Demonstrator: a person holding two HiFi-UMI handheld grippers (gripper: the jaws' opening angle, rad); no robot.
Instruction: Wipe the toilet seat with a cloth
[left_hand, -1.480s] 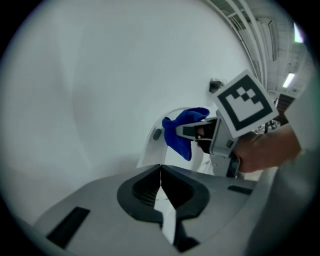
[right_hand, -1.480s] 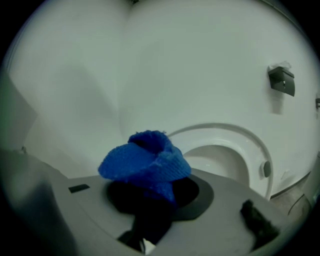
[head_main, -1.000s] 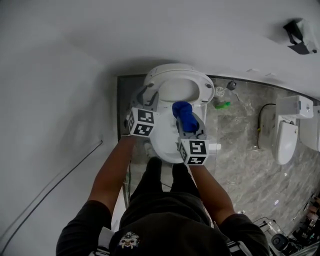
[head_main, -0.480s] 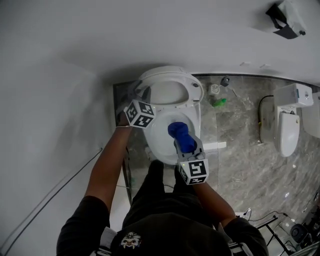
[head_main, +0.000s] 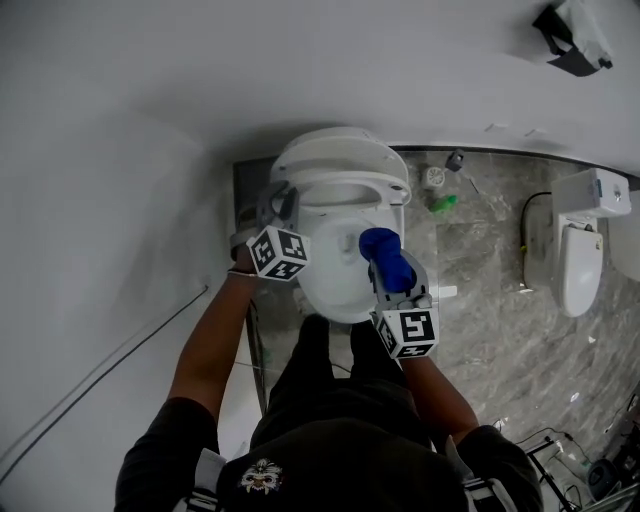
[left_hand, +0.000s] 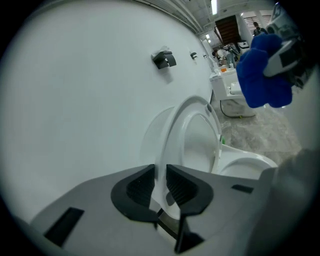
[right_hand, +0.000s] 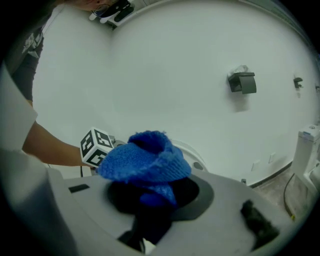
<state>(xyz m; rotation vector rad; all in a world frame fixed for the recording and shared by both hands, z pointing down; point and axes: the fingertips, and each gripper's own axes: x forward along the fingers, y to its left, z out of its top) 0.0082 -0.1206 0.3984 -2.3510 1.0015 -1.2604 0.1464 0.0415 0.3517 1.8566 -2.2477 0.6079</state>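
The white toilet (head_main: 335, 290) stands in the middle of the head view, with its seat ring (head_main: 345, 187) raised in front of the lid. My left gripper (head_main: 281, 205) is at the ring's left edge. In the left gripper view the thin seat ring (left_hand: 192, 127) runs between the pads of the left gripper (left_hand: 159, 186), whose jaws have just been closing and now pinch it. My right gripper (head_main: 388, 265) hovers over the bowl's right side, shut on a bunched blue cloth (head_main: 380, 245). The blue cloth (right_hand: 147, 160) hides the right gripper's (right_hand: 150, 192) pads and also shows in the left gripper view (left_hand: 265, 72).
A white wall runs along the left and behind the toilet. A black fitting (right_hand: 243, 82) hangs on it. On the marble floor to the right are a green item (head_main: 445, 205) and a second white toilet (head_main: 575, 255). The person's legs stand just before the bowl.
The left gripper has rolled and closed on the seat's left rim. The right gripper with the blue cloth has drawn towards the bowl's right side.
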